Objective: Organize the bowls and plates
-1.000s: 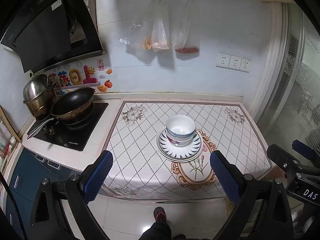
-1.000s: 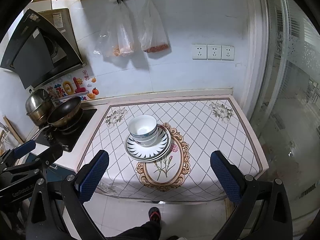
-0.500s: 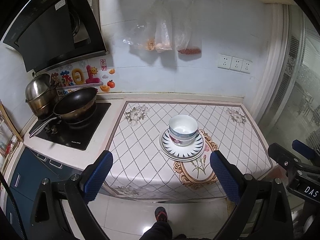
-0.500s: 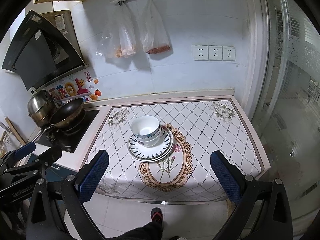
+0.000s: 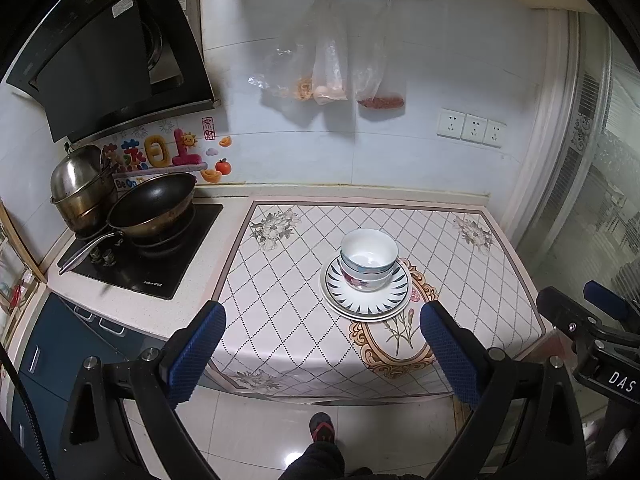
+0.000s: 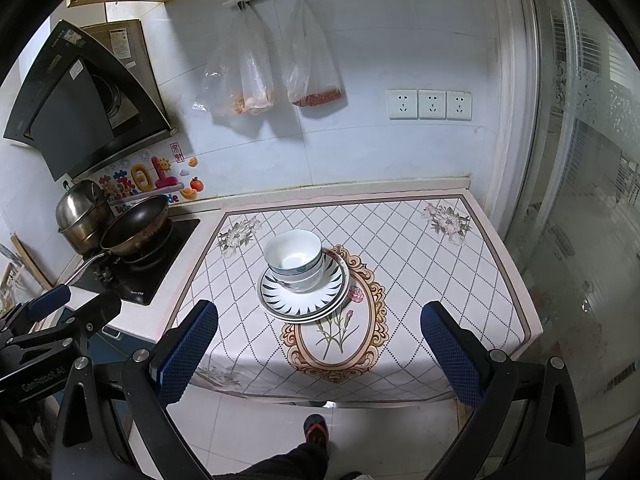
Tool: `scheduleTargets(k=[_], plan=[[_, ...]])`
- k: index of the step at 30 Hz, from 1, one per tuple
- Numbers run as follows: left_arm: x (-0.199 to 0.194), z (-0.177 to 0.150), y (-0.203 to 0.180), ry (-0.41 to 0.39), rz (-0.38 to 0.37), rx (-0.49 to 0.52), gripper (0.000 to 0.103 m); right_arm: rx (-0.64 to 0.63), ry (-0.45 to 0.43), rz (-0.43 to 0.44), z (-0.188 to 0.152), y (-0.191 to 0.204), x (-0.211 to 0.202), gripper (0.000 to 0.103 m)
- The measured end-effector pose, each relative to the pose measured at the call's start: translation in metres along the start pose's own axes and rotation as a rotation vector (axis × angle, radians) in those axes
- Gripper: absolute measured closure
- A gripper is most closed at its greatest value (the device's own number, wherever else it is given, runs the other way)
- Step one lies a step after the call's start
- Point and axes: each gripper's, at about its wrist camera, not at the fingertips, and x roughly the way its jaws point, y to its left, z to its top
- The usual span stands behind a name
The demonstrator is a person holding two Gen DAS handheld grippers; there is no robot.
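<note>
Stacked white bowls point(image 5: 369, 259) with floral bands sit on stacked plates point(image 5: 365, 300) with dark leaf rims, in the middle of the patterned counter cloth point(image 5: 280, 304). The same bowls point(image 6: 294, 260) and plates point(image 6: 303, 300) show in the right wrist view. My left gripper point(image 5: 322, 350) is open and empty, held back from the counter's front edge, above the floor. My right gripper point(image 6: 318, 350) is open and empty, equally far back. Each gripper shows at the edge of the other's view.
A black wok point(image 5: 154, 210) and a steel pot point(image 5: 78, 190) stand on the cooktop point(image 5: 140, 260) at the left. A range hood point(image 5: 108, 60) hangs above. Plastic bags point(image 5: 332, 60) hang on the wall. A glass door point(image 6: 580, 200) is on the right. My foot point(image 5: 321, 432) is on the tiled floor.
Both grippers have shifted slightly, so the counter and stack sit a little lower and further right in view. Both stay open; the bowls and plates have not moved.
</note>
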Motion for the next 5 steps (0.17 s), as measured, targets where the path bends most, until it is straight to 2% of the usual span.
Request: scheduleTargets(k=[5], plan=[[0.0007, 0.0004, -0.0001, -0.004, 0.001, 0.000, 0.003, 0.002, 0.001, 0.002, -0.0003, -0.0001, -0.0005, 0.000]])
